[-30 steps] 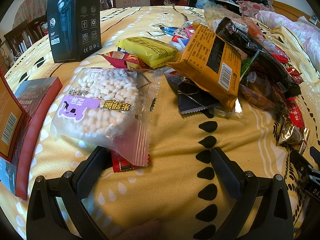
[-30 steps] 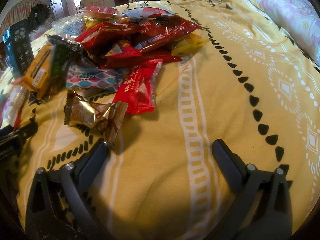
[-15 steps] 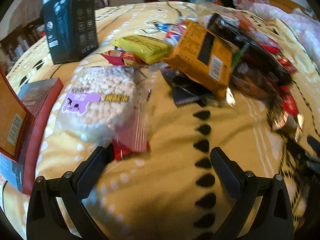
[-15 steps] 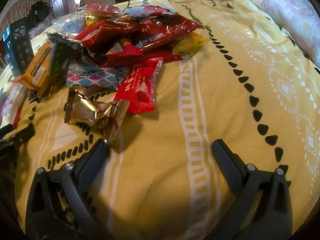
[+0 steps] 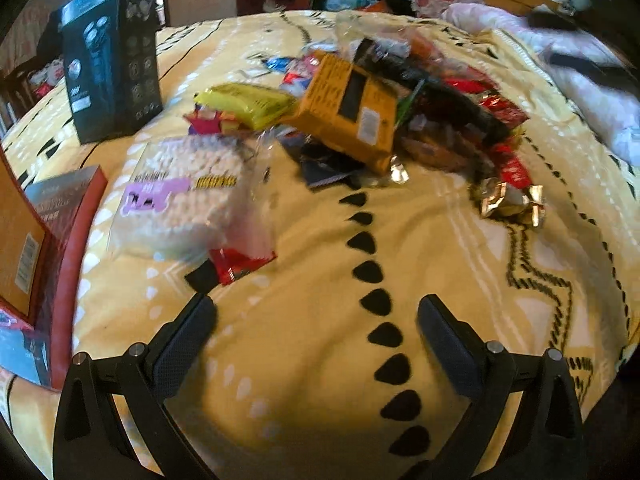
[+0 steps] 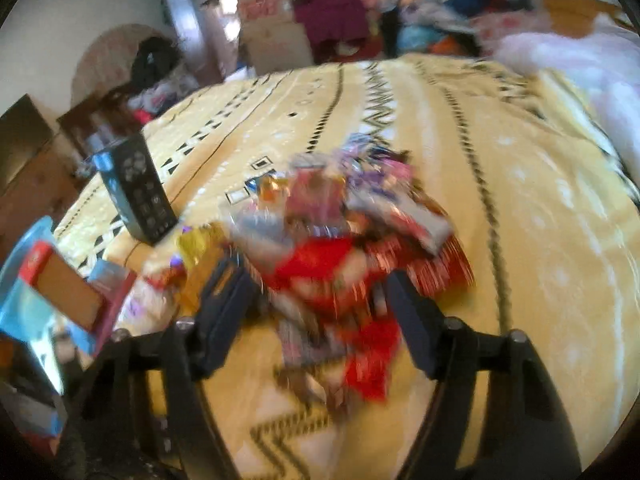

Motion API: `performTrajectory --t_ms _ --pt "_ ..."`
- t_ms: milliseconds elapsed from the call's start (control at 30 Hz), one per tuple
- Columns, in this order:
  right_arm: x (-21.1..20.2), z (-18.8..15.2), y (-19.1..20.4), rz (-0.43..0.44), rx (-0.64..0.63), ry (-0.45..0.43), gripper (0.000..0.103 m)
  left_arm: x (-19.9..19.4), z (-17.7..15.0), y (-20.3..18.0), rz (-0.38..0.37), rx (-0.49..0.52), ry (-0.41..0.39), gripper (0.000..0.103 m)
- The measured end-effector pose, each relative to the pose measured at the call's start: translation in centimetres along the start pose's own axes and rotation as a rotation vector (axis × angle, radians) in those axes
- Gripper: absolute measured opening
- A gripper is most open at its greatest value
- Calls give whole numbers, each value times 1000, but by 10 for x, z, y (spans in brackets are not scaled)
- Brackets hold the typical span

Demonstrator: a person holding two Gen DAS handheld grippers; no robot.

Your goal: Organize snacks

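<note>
On the yellow patterned bedspread (image 5: pixel 304 360), a heap of snack packets (image 5: pixel 400 120) serves as the landmark, lying in the middle of the bed. Nearest the left gripper (image 5: pixel 316 320), just on the near-left side of the heap, sits a clear bag of white puffed snacks (image 5: pixel 184 204) with a purple label, and a small red packet (image 5: pixel 240 264) pokes out from under its near edge. Leaning on the heap's front is an orange packet (image 5: pixel 352 116), with a yellow packet (image 5: pixel 248 104) just to its left and a gold foil wrapper (image 5: pixel 508 200) apart on the heap's right. Left of the heap and farther back stands a black box (image 5: pixel 112 60), upright. The left gripper hangs over bare bedspread short of the heap, its fingers spread wide with nothing between them. The right wrist view is badly blurred: the right gripper (image 6: pixel 316 296) is above the heap (image 6: pixel 340 248), fingers spread apart on either side of red packets (image 6: pixel 320 268), though whether it touches them cannot be told.
</note>
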State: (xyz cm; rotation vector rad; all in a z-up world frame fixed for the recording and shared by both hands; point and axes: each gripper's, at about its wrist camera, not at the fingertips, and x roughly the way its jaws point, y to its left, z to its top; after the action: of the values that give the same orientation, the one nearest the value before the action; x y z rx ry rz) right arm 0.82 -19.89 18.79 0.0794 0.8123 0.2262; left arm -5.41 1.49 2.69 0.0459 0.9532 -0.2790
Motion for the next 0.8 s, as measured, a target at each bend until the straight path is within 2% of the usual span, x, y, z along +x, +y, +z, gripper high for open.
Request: performTrajectory --t_ms 67,100,133,167,233,300,367,400,433,567,667,800 --pt "31 32 -1 19 -26 51 58 -2 1 -2 -2 19 -11 102" --pt "54 50 -7 19 -32 106 51 -3 -1 -4 -8 26 -17 101" --pt "71 62 -11 10 -27 140 36 -4 -1 -5 -15 34 -19 99" --pt "85 71 -15 9 -24 171 33 -4 -2 -7 -21 46 -24 99" --pt "118 91 -23 -22 -31 236 33 -6 -4 -10 -29 60 -44 90" --pt "140 105 -26 -48 -41 249 33 -6 -4 -13 -29 73 -47 83" --pt "162 117 -30 -54 -26 279 33 -5 -3 -15 -32 89 -48 63" --pt "168 119 -27 -56 -24 286 33 -3 -4 -16 -35 93 -39 48" --pt "180 125 -29 -59 -19 305 33 -1 -4 -16 -41 92 -27 43" --pt "218 147 -36 -106 -14 356 34 -2 -3 -12 -62 74 -32 42" --pt "247 158 -41 -116 7 431 34 -6 -5 -16 -59 95 -54 42" --pt "275 149 -43 -126 37 538 33 -15 -8 -24 -74 119 -80 42"
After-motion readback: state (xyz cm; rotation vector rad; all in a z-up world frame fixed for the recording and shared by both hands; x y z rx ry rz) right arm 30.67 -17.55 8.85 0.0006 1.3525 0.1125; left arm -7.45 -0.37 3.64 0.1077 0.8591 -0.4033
